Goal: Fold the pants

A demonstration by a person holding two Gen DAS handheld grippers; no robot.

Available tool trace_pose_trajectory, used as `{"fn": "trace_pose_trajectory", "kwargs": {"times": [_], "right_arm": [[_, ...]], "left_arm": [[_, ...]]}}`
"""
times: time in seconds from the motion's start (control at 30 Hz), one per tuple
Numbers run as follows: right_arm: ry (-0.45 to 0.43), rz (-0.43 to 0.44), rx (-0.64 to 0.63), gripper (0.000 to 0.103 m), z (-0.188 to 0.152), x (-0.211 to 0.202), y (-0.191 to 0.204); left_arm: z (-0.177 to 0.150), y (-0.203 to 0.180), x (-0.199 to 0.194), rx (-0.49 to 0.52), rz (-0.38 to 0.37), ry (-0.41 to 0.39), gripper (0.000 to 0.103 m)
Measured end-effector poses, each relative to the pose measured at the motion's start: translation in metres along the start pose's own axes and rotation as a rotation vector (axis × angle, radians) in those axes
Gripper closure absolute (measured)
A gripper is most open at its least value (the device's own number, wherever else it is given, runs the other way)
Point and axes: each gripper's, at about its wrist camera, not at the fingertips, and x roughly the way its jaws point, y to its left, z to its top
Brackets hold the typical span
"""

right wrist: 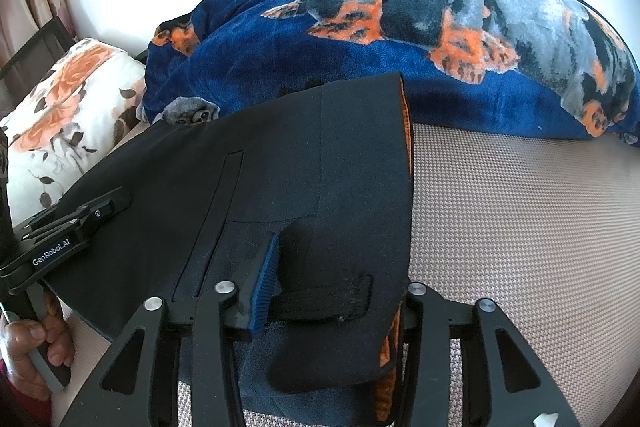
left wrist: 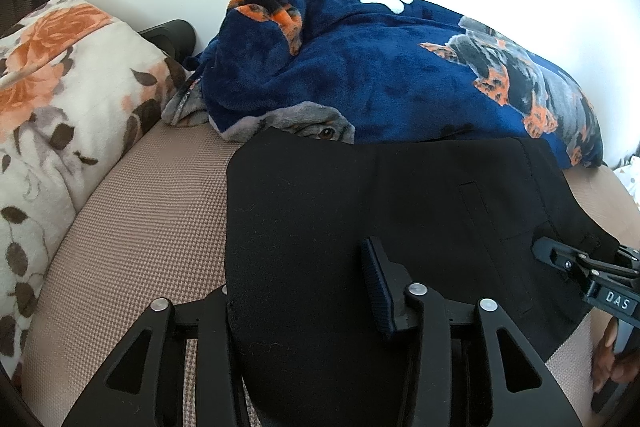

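The black pants point(left wrist: 360, 211) lie folded on a beige woven mattress point(left wrist: 152, 211). They also show in the right wrist view point(right wrist: 280, 167), with a welt pocket, a belt loop and an orange lining at the right edge. My left gripper point(left wrist: 304, 291) holds the left edge of the pants between its fingers; one ribbed blue pad point(left wrist: 378, 287) lies on top of the cloth. My right gripper point(right wrist: 332, 291) holds the waistband end the same way, with its blue pad point(right wrist: 266, 287) on the cloth. Each gripper shows in the other's view, the right one point(left wrist: 576, 259) and the left one point(right wrist: 80, 219).
A navy fleece blanket with dog prints point(left wrist: 400, 75) is heaped along the white wall behind the pants, and shows large in the right wrist view point(right wrist: 460, 35). A floral pillow point(left wrist: 60, 99) lies at the left. Bare mattress point(right wrist: 520, 219) extends to the right.
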Motion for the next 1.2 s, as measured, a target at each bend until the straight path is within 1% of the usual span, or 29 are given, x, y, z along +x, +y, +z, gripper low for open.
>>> {"fn": "trace_pose_trajectory", "kwargs": {"times": [0.03,0.07,0.13,0.17,0.2,0.23,0.27,0.33,0.37,0.4,0.47,0.53,0.6,0.63,0.73,0.77,0.8,0.9,1.0,1.03,1.13,1.2], "right_arm": [[0.006,-0.002,0.000,0.050,-0.001,0.000,-0.002],[0.008,-0.005,0.000,0.047,-0.002,0.000,-0.003],[-0.001,-0.015,0.002,0.047,-0.004,-0.006,-0.007],[-0.009,-0.028,0.011,0.047,-0.005,-0.012,-0.011],[-0.017,-0.025,0.027,0.045,-0.006,-0.019,-0.014],[-0.026,-0.020,0.038,0.045,-0.008,-0.026,-0.014],[-0.039,-0.016,0.049,0.045,-0.010,-0.037,-0.018],[-0.052,-0.026,0.036,0.045,-0.014,-0.052,-0.016],[-0.061,-0.029,0.023,0.045,-0.017,-0.064,-0.019],[-0.068,-0.027,0.018,0.045,-0.019,-0.073,-0.021],[-0.084,-0.024,0.025,0.039,-0.023,-0.090,-0.027],[-0.097,-0.020,0.038,0.035,-0.029,-0.107,-0.034],[-0.124,-0.006,0.043,0.035,-0.037,-0.133,-0.043],[-0.142,-0.003,0.035,0.034,-0.041,-0.146,-0.046],[-0.188,-0.020,-0.007,0.030,-0.051,-0.179,-0.046],[-0.212,-0.029,-0.024,0.027,-0.056,-0.197,-0.051],[-0.226,-0.029,-0.032,0.026,-0.060,-0.210,-0.054],[-0.266,-0.041,-0.059,0.023,-0.072,-0.248,-0.059],[-0.298,-0.069,-0.073,0.019,-0.079,-0.276,-0.059],[-0.312,-0.071,-0.068,0.018,-0.083,-0.290,-0.066],[-0.340,-0.080,-0.059,0.015,-0.093,-0.320,-0.076],[-0.350,-0.089,-0.055,0.013,-0.097,-0.336,-0.086]], "left_arm": [[0.000,0.002,-0.001,0.000,0.011,-0.003,0.054],[-0.001,0.003,-0.003,0.001,0.027,-0.006,0.052],[-0.004,0.003,-0.009,0.012,0.053,-0.023,0.049],[-0.006,0.003,-0.015,0.025,0.073,-0.039,0.049],[-0.008,0.001,-0.019,0.037,0.099,-0.053,0.046],[-0.010,-0.002,-0.023,0.048,0.122,-0.064,0.038],[-0.011,-0.006,-0.029,0.058,0.139,-0.078,0.034],[-0.015,-0.012,-0.047,0.080,0.163,-0.131,0.020],[-0.016,-0.014,-0.056,0.091,0.173,-0.152,0.017],[-0.016,-0.017,-0.062,0.098,0.179,-0.165,0.011],[-0.019,-0.023,-0.084,0.114,0.190,-0.208,0.008],[-0.020,-0.029,-0.103,0.119,0.190,-0.229,0.003],[-0.021,-0.037,-0.117,0.126,0.206,-0.247,0.002],[-0.023,-0.041,-0.130,0.132,0.209,-0.264,0.001],[-0.025,-0.055,-0.153,0.140,0.237,-0.294,0.000],[-0.026,-0.059,-0.160,0.140,0.240,-0.302,0.000],[-0.026,-0.063,-0.166,0.139,0.235,-0.310,0.000],[-0.031,-0.069,-0.200,0.110,0.230,-0.362,0.000],[-0.031,-0.078,-0.226,0.102,0.223,-0.384,0.000],[-0.031,-0.083,-0.233,0.103,0.223,-0.396,0.000],[-0.033,-0.098,-0.263,0.118,0.247,-0.454,0.000],[-0.035,-0.108,-0.280,0.110,0.250,-0.499,0.000]]}}
